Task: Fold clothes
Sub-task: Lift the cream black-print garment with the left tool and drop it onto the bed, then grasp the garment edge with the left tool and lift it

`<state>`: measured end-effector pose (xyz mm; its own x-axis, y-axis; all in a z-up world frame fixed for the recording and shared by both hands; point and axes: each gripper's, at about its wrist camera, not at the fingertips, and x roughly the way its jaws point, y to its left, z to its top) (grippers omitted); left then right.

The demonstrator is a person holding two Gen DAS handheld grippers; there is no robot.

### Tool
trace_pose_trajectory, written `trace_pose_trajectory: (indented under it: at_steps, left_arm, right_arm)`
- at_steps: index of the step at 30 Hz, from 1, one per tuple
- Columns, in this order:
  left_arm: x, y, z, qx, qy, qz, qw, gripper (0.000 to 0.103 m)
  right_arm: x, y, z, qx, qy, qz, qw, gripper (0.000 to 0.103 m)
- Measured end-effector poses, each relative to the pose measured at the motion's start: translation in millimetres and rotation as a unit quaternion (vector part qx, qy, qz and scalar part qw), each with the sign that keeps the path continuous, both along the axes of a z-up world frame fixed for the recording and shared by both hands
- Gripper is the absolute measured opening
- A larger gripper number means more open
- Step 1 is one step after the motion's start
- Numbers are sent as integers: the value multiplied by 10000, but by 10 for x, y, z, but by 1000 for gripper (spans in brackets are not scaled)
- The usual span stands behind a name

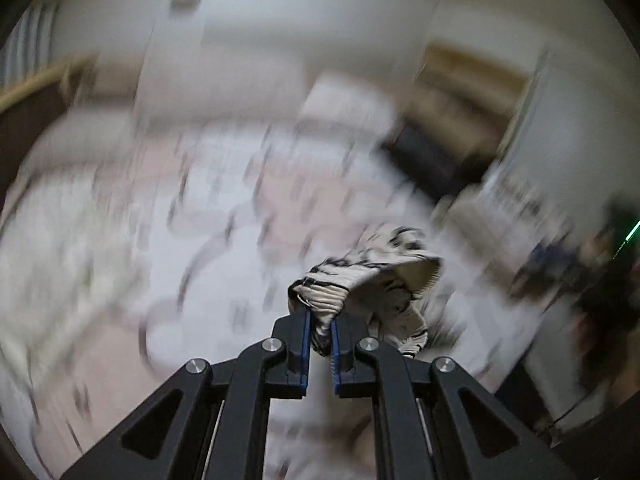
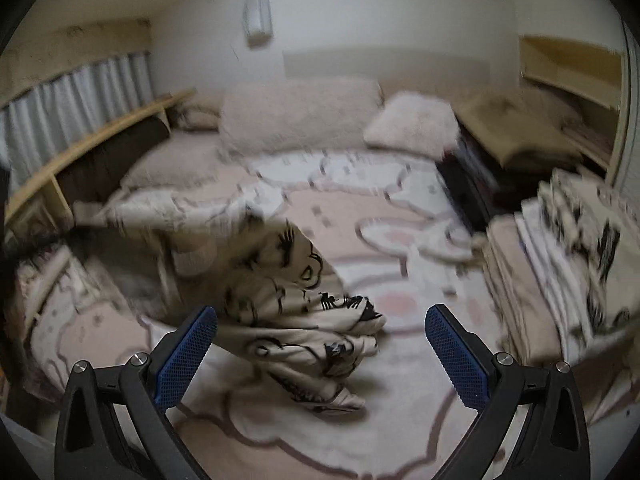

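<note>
A cream garment with black prints (image 1: pixel 376 284) hangs bunched from my left gripper (image 1: pixel 320 320), which is shut on its ribbed edge and holds it above the bed. In the right wrist view the same garment (image 2: pixel 304 312) droops in a crumpled heap onto the patterned bedspread (image 2: pixel 400 240), pulled up toward the left. My right gripper (image 2: pixel 320 332) is open and empty, with its blue pads (image 2: pixel 188 348) either side of the heap and above it. Both views are blurred.
Fluffy beige pillows (image 2: pixel 300 116) lie at the head of the bed. A stack of folded clothes and blankets (image 2: pixel 560 256) sits at the right edge. A wooden shelf (image 2: pixel 92 140) and a curtain run along the left wall.
</note>
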<state>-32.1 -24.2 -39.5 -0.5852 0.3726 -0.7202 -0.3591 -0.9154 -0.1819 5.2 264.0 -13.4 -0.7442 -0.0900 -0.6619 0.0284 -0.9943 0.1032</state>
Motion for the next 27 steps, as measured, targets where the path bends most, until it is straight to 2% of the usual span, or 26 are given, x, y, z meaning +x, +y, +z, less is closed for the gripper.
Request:
trace_pose_trajectory:
  at_steps: [2, 5, 6, 8, 10, 14, 17, 20, 23, 27]
  left_arm:
    - [60, 37, -559, -573, -506, 192, 9969, 9]
    - [220, -60, -932, -1170, -768, 348, 9896, 11]
    - [278, -64, -911, -1313, -680, 325, 9885, 15]
    - [395, -47, -815, -1643, -326, 203, 9857, 46]
    - [447, 39, -703, -1908, 133, -99, 9815, 52]
    - [460, 372, -502, -2352, 908, -904, 9635, 52]
    - [364, 660, -583, -2598, 1105, -1492, 9476, 52]
    - [273, 945, -653, -2657, 1155, -1952, 9370, 50]
    - [214, 1114, -755, -2723, 1175, -2123, 9311, 49]
    - [114, 1260, -879, -2831, 1130, -2153, 9277, 49]
  right_arm:
    - [-11, -9, -185, -35, -232, 19, 9997, 103]
    - [-36, -10, -382, -186, -490, 4, 9986, 103]
    - [-55, -8, -422, -214, -536, -24, 9983, 103]
    - [-92, -11, -507, -214, -600, -106, 9979, 103]
    - [-125, -21, -594, -134, -635, -187, 9977, 103]
    - [-151, -64, -758, -27, -797, -196, 9966, 103]
    - [-144, -73, -872, 0, -949, -182, 9953, 103]
    - [-111, -50, -928, -40, -1037, -224, 9943, 103]
    - [-69, -5, -975, -125, -1106, -294, 9933, 103]
    - [-40, 50, -1033, -292, -1165, -365, 9921, 103]
